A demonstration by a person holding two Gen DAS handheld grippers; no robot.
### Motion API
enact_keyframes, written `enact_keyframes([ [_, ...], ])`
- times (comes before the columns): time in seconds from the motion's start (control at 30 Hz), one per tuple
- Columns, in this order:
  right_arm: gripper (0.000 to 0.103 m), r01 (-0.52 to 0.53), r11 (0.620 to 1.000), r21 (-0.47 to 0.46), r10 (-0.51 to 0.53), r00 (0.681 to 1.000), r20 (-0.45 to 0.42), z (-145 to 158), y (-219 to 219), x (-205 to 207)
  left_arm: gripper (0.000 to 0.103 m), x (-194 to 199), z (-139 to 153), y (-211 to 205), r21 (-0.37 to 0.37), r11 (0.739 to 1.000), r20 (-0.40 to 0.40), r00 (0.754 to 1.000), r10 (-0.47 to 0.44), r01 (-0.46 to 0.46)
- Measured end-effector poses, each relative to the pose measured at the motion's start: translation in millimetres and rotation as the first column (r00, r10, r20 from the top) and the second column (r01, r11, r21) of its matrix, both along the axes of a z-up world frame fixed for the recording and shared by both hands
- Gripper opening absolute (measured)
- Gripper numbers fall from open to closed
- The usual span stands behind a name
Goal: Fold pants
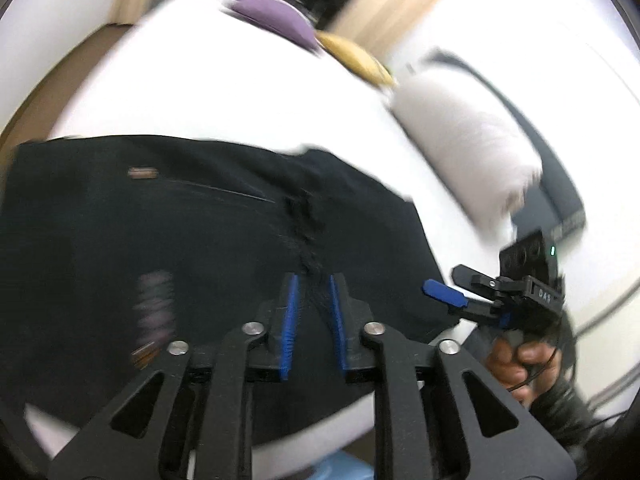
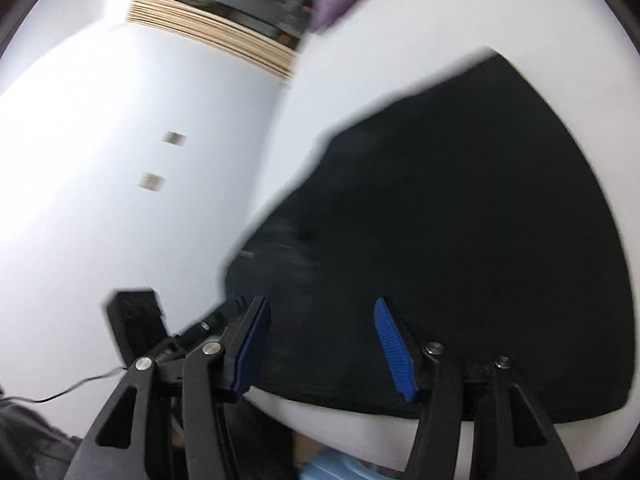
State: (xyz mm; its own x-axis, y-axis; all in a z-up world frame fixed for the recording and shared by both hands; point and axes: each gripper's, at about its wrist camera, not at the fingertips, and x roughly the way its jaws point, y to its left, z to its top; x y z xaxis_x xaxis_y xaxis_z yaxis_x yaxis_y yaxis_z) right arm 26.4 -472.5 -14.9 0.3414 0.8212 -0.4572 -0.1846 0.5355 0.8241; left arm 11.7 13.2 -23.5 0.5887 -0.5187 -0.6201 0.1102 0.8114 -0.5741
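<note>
**A:** Blue pads on the left gripper [image 1: 313,320] sit closest to its own camera, a narrow gap between them. Are they pinching anything?

**B:** Not that I can see. Dark fuzz shows in the gap, but that looks like a blurred seam of the black pants [image 1: 200,248] lying behind the jaws, not cloth between the pads. I'd call it released, jaws only slightly apart.

**A:** And the right gripper [image 2: 320,344]?

**B:** Jaws clearly spread, nothing between them. It hangs over the near edge of the pants, which lie flat on the white table [image 1: 224,92], already folded into a compact block by the look of it. In the left view you can also see the person's hand [image 1: 520,360] wrapped around its handle.

**A:** So what's the step?

**B:** My guess: the 2 grippers are free of the cloth after laying a fold, and either another fold follows or the job is nearly done. To do it well, lift clear without snagging an edge, then check that the layers line up. If 1 more fold is needed, pinch both near corners through all layers and carry them over together.

**A:** Anything in the way?

**B:** A white rolled towel [image 1: 472,148] and a purple cloth [image 1: 276,16] lie farther back, well apart from the pants.
</note>
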Motion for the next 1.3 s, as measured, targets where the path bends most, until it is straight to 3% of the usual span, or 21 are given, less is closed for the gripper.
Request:
enact_keyframes([
  [0.03, 0.059, -0.012, 1.0, 0.022, 0.012, 1.0, 0.017, 5, 6, 2, 0.044, -10, 1, 16, -0.035, 0.998, -0.009, 0.999, 0.052, -0.052],
  [0.07, 0.059, -0.027, 0.999, 0.045, 0.026, 0.999, 0.026, 8, 13, 6, 0.073, -23, 0, 35, -0.083, 0.989, -0.025, 0.992, 0.124, -0.126],
  [0.13, 0.059, -0.053, 0.996, 0.074, 0.051, 0.998, 0.025, 8, 30, 14, 0.086, -55, -2, 76, -0.186, 0.93, -0.049, 0.948, 0.314, -0.318],
  [0.27, 0.059, -0.092, 0.99, 0.109, 0.092, 0.996, 0.012, 1, 59, 27, 0.086, -88, -10, 125, -0.335, 0.809, -0.144, 0.875, 0.461, -0.482],
  [0.4, 0.058, -0.138, 0.984, 0.11, 0.136, 0.99, 0.023, 1, 78, 26, 0.086, -103, -36, 141, -0.418, 0.718, -0.299, 0.83, 0.47, -0.557],
  [0.47, 0.058, -0.138, 0.984, 0.117, 0.136, 0.99, 0.025, -1, 88, 32, 0.085, -101, -47, 142, -0.435, 0.705, -0.345, 0.826, 0.445, -0.561],
  [0.77, 0.054, -0.118, 0.983, 0.142, 0.121, 0.993, -0.014, -19, 85, 36, 0.083, -94, -89, 158, -0.52, 0.573, -0.449, 0.774, 0.447, -0.633],
  [0.83, 0.053, -0.12, 0.982, 0.144, 0.123, 0.992, -0.014, -20, 85, 36, 0.083, -93, -90, 159, -0.53, 0.567, -0.445, 0.776, 0.448, -0.631],
  [0.93, 0.049, -0.118, 0.983, 0.142, 0.122, 0.992, -0.021, -22, 83, 36, 0.07, -92, -97, 156, -0.539, 0.56, -0.442, 0.777, 0.449, -0.63],
  [1.03, 0.047, -0.114, 0.983, 0.141, 0.119, 0.992, -0.027, -22, 72, 41, 0.066, -85, -102, 153, -0.535, 0.561, -0.442, 0.775, 0.452, -0.632],
  [1.23, 0.034, -0.165, 0.983, 0.079, 0.167, 0.986, -0.017, -13, 82, 63, 0.035, -90, -98, 156, -0.53, 0.576, -0.44, 0.782, 0.441, -0.623],
  [1.3, 0.032, -0.188, 0.981, 0.044, 0.19, 0.981, -0.029, -14, 92, 72, 0.032, -95, -95, 158, -0.523, 0.587, -0.434, 0.786, 0.441, -0.618],
])
